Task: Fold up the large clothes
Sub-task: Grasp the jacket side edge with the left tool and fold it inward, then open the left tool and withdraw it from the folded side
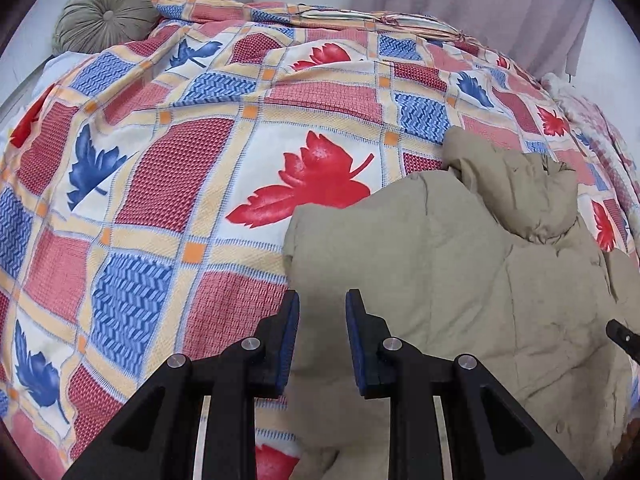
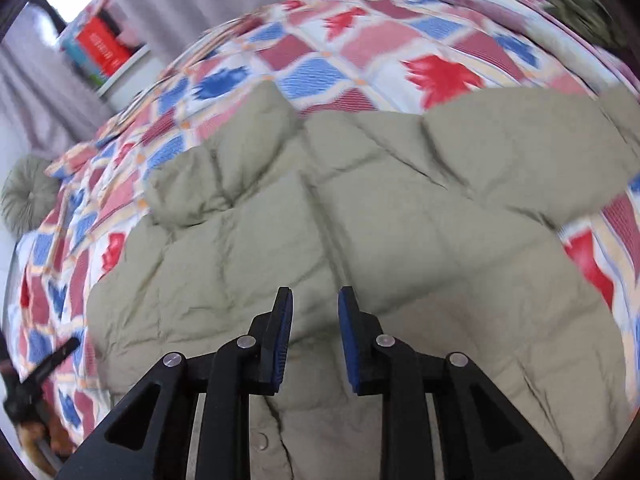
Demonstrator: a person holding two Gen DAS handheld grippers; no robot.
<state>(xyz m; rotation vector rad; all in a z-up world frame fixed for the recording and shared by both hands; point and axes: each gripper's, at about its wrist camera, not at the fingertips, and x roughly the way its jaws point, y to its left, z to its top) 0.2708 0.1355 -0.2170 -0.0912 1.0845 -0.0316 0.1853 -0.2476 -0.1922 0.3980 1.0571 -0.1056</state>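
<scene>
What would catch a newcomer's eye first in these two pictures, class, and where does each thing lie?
First comes the bedspread, a loud patchwork of red and blue maple leaves covering the whole bed. On it lies a puffy beige quilted jacket, spread flat and filling the middle of the right wrist view. A round olive pleated cushion sits at the bed's far left corner.

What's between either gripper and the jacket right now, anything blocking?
Nothing visible. The left gripper sits directly above the beige jacket near its edge, and the right gripper is over the jacket's middle. Only the patterned bedspread surrounds it.
</scene>
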